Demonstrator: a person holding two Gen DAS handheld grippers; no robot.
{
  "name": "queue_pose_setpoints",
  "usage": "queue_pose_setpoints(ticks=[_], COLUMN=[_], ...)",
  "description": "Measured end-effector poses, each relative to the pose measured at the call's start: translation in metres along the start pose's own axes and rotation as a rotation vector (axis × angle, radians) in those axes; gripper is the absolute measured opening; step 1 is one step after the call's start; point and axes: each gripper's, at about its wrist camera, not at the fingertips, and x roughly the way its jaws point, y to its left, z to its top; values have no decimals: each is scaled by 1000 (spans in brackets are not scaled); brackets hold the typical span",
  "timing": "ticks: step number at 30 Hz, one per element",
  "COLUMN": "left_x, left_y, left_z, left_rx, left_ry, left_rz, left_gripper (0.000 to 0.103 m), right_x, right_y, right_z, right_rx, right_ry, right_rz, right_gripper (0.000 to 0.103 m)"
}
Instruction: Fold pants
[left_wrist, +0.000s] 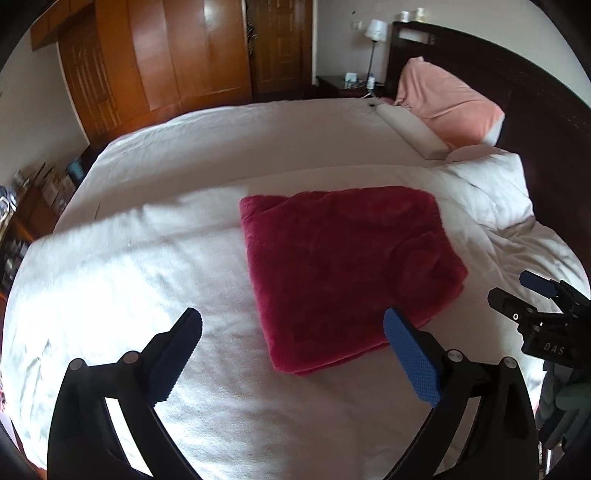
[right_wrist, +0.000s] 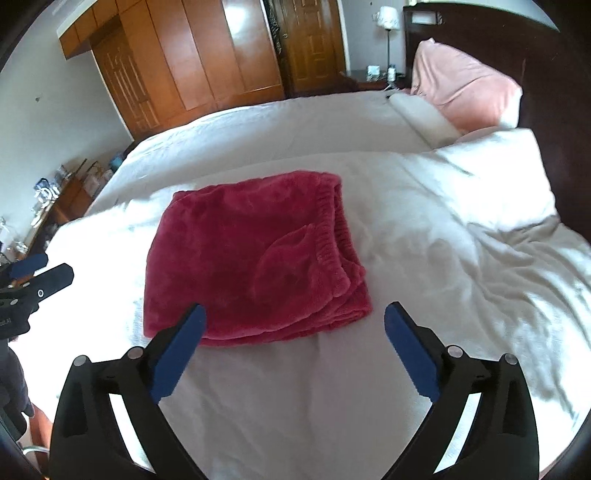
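Observation:
The red fleece pants (left_wrist: 343, 269) lie folded into a compact rectangle on the white bed (left_wrist: 147, 266). In the right wrist view the pants (right_wrist: 251, 266) show their elastic waistband along the right edge. My left gripper (left_wrist: 295, 328) is open and empty, held just in front of the pants' near edge. My right gripper (right_wrist: 295, 325) is open and empty, also just in front of the pants. The right gripper shows at the right edge of the left wrist view (left_wrist: 532, 291), and the left gripper at the left edge of the right wrist view (right_wrist: 40, 273).
A pink pillow (left_wrist: 450, 99) and a white bolster (left_wrist: 410, 129) lie against the dark headboard (left_wrist: 517, 62). A rumpled white duvet (right_wrist: 498, 221) is at the right. A wooden wardrobe (left_wrist: 147, 59) and a bedside lamp (left_wrist: 375, 33) stand behind the bed. A cluttered shelf (right_wrist: 55, 199) is at the left.

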Motion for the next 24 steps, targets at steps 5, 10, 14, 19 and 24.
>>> queue_pose_setpoints(ticks=[5, 10, 14, 19, 24], left_x=[-10, -5, -1, 6, 11], left_y=[-12, -16, -20, -29, -33], left_z=[4, 7, 7, 7, 9], left_rx=[27, 4, -6, 15, 20], left_ry=[-56, -21, 15, 39, 50], left_rz=[67, 99, 72, 87, 96], left_gripper=[98, 98, 98, 98, 98], right_x=[-14, -20, -21, -19, -16], right_y=[19, 31, 33, 34, 32], right_z=[-3, -3, -1, 0, 2], right_rx=[-65, -95, -107, -115, -117], right_ry=[-49, -75, -86, -91, -91], right_rz=[-93, -108, -105, -100, -94], right_gripper=[100, 100, 100, 100, 100])
